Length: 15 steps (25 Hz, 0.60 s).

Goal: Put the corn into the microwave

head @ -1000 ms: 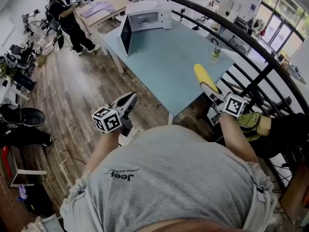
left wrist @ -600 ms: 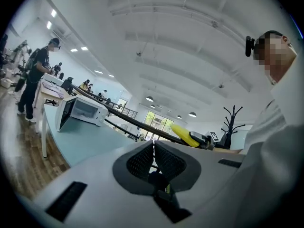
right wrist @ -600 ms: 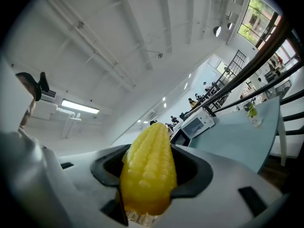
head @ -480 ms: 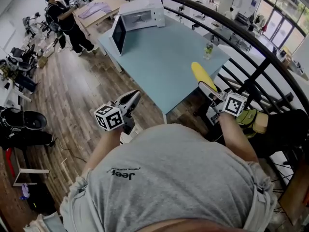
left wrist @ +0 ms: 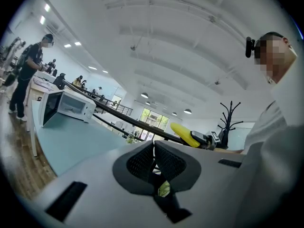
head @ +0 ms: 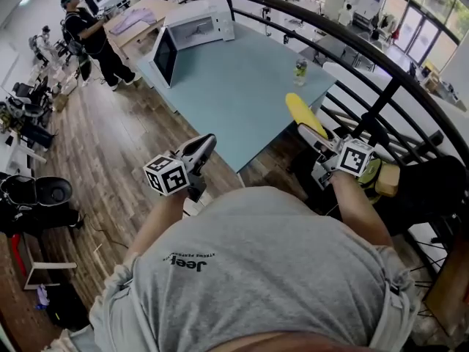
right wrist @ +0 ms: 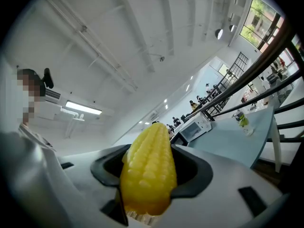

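The 2 jaws of the right gripper [right wrist: 151, 172] are clamped on the corn [head: 303, 114], pinching the yellow cob by its thick end with its tip pointing forward. The corn hangs over the near right edge of the table [head: 242, 94]. The 2 jaws of the left gripper [left wrist: 154, 160] are pressed together with nothing between them. This gripper is just off the table's near edge, above the wooden floor [head: 110, 152]. At the table's far end stands the microwave [head: 192, 31], its door swung open. A bottle [head: 300, 70] stands by the table's right edge.
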{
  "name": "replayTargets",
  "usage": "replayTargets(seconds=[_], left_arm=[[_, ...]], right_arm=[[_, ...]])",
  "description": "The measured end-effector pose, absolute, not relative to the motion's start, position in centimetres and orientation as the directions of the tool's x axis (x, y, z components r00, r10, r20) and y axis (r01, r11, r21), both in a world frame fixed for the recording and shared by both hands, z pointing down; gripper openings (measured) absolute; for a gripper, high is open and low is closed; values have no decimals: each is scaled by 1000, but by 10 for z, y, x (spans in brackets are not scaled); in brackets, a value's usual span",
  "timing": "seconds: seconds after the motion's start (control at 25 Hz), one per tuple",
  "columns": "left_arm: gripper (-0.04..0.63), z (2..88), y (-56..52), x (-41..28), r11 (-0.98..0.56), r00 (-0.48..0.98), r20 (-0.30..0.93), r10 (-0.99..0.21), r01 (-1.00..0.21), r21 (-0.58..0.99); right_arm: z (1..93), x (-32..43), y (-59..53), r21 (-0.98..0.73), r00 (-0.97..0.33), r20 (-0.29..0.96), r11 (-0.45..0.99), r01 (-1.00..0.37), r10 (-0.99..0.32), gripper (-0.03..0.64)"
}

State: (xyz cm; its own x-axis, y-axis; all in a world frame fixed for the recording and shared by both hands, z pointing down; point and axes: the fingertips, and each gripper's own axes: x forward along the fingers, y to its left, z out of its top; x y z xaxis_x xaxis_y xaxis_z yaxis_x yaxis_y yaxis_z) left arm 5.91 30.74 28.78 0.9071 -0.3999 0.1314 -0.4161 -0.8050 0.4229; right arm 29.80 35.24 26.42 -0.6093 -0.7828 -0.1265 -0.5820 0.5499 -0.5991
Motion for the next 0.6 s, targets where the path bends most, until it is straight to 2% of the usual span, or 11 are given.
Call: replayTargets(seconds=[0.6], left_arm=[[26, 309, 258, 53, -811, 924, 95, -370, -371, 452]], right_arm=[[277, 285, 308, -600, -595, -82, 516, -611, -799, 259]])
